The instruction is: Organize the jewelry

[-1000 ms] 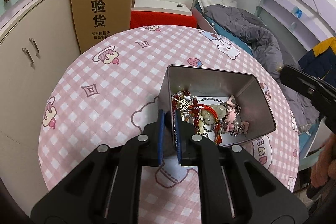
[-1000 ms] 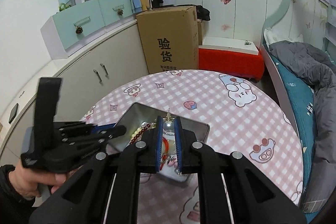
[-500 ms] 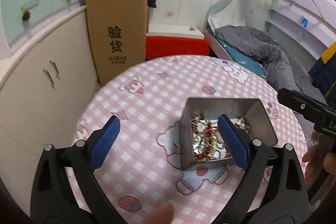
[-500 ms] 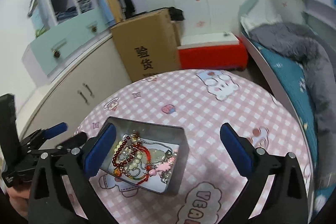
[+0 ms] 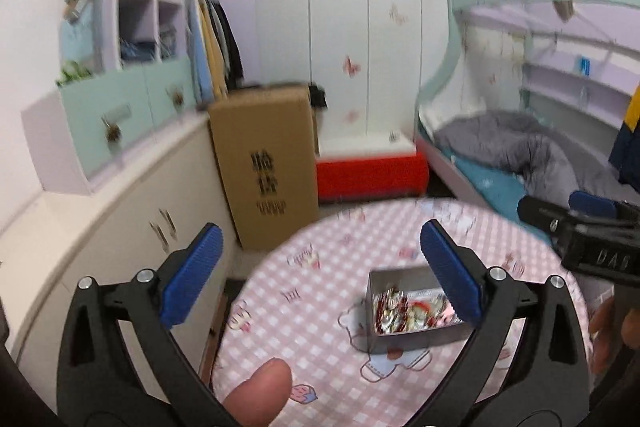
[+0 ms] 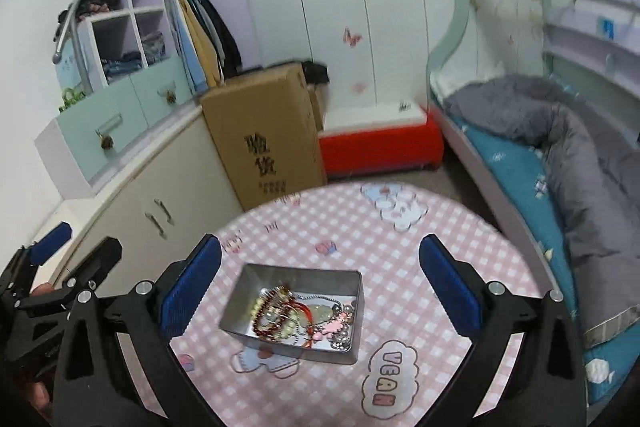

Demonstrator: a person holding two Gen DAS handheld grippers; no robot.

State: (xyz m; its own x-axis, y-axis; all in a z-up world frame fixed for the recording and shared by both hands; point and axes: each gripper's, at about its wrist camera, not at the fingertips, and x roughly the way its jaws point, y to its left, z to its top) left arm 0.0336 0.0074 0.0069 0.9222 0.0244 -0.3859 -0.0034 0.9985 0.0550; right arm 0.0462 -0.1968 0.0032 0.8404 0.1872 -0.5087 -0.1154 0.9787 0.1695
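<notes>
- A rectangular metal tin (image 6: 296, 311) sits on a round table (image 6: 420, 227) covered in a pink checked cloth with cartoon prints, toward the near side of the tabletop
- Inside the tin lies a tangle of jewelry (image 6: 296, 315): red bead strands, pale beads, silver chain and a pink charm, all heaped on the bottom
- The right gripper (image 6: 320, 287) hangs above the table with its blue-padded jaws spread wide and nothing between them; the tin shows in the gap below, untouched
- The left gripper (image 5: 320, 271) is likewise spread wide and empty, held above the near left edge of the table, with the tin (image 5: 408, 311) low and to the right behind its right finger
- A fingertip (image 5: 260, 391) of the person shows at the bottom of the left wrist view
- Beyond the table stand a tall cardboard box (image 6: 264, 131), a red bench (image 6: 380, 147) and white wardrobe doors; a bed with a grey quilt (image 6: 560, 131) runs along the right
</notes>
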